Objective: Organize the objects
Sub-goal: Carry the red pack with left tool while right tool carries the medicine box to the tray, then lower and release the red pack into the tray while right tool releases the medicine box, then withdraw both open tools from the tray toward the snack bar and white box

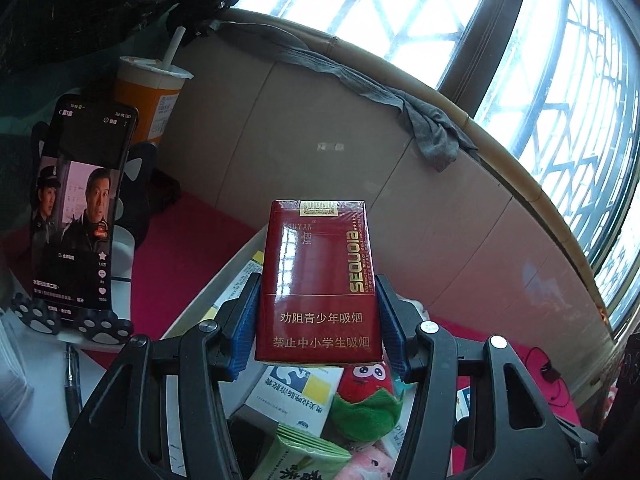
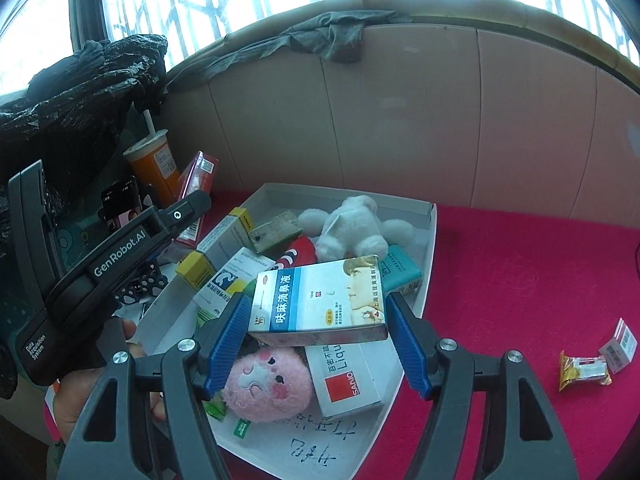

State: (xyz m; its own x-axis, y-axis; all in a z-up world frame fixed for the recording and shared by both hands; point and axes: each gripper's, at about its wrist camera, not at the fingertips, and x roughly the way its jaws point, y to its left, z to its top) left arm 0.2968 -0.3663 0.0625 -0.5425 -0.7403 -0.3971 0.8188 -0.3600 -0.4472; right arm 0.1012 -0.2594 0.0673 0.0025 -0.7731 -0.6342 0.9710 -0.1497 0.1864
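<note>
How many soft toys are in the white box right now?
3: a white bear at the back, a red toy beside it, a pink one at the front. Others may be hidden under boxes.

Two handheld grippers share one build: the left gripper (image 1: pixel 318 320) and right gripper (image 2: pixel 318 338) have dark grey plastic arms with silver screws and ribbed blue pads (image 2: pixel 226 340). The left gripper's black body reads "GenRobot.AI" and "Data Acquisition System".
</note>
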